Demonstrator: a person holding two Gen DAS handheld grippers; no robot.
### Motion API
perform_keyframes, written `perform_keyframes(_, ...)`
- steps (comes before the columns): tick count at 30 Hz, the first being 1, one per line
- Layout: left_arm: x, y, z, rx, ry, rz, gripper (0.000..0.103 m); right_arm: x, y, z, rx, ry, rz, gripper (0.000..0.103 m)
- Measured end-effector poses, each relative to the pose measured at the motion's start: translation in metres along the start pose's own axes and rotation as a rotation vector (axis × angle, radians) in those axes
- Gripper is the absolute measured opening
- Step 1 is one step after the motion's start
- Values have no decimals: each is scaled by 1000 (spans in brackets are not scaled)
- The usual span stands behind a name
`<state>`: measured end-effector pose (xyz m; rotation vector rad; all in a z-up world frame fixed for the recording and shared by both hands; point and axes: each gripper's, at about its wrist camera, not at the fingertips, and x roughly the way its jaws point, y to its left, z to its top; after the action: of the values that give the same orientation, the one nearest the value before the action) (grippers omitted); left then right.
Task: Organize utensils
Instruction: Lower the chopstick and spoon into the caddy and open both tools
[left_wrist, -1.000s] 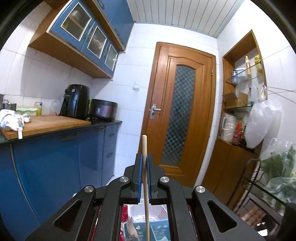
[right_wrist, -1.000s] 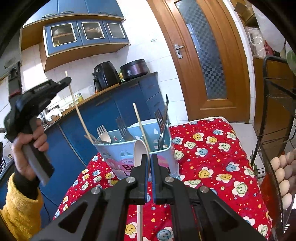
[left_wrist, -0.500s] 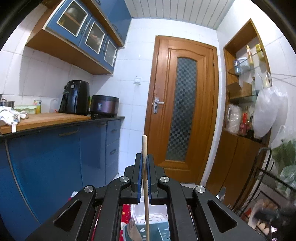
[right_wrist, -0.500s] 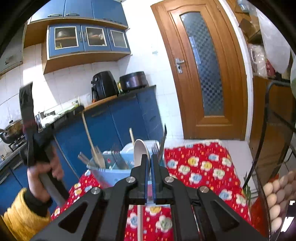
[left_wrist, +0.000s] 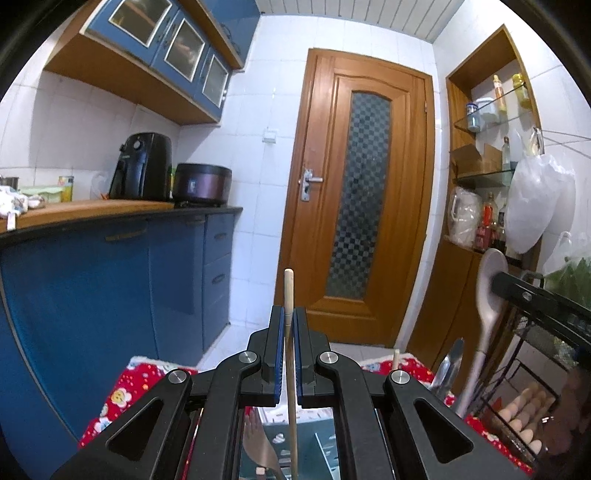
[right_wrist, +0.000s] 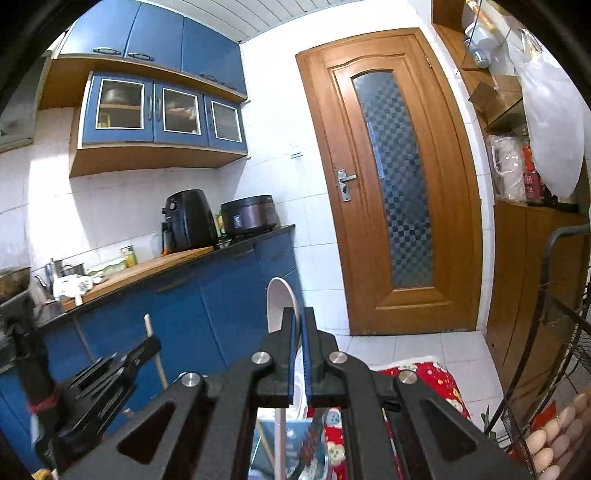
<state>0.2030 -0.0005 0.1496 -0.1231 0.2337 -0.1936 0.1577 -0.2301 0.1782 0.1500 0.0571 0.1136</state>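
My left gripper (left_wrist: 289, 314) is shut on a wooden chopstick (left_wrist: 289, 288) that stands upright between its pads. Its lower end reaches down over the blue utensil caddy (left_wrist: 317, 439), seen between the gripper's arms. My right gripper (right_wrist: 299, 314) is shut on a white spoon (right_wrist: 279, 302), bowl up and handle hanging down over the caddy (right_wrist: 291, 439). In the left wrist view the spoon (left_wrist: 489, 273) and right gripper (left_wrist: 517, 291) are on the right. In the right wrist view the left gripper (right_wrist: 147, 347) and its chopstick (right_wrist: 149, 328) are at lower left.
The caddy stands on a red flowered cloth (right_wrist: 436, 376) and holds a metal utensil (left_wrist: 448, 363) and another chopstick (left_wrist: 396, 356). A wire rack with eggs (right_wrist: 554, 432) stands close on the right. Blue cabinets (left_wrist: 110, 288) run along the left, with a wooden door (left_wrist: 362, 206) ahead.
The right gripper has risen with the spoon and now points level, so the caddy has dropped to the bottom of its view. The left gripper has sunk with its chopstick toward the caddy.
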Motion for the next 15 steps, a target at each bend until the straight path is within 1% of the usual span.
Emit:
perform_keyframes(5, 5, 2, -10, -8, 36, -15, 4, 15, 6, -16, -30, 24, -1, 5)
perform_keyframes(10, 6, 1, -17, 3, 62, -31, 5, 18, 10, -29, -82, 58, -9, 5)
perform_keyframes(12, 7, 2, -18, -1, 76, -32, 5, 20, 11, -33, -97, 84, 3, 5)
perform_keyframes(15, 8, 2, -18, -9, 99, -39, 5, 18, 13, -36, -110, 92, 2, 5)
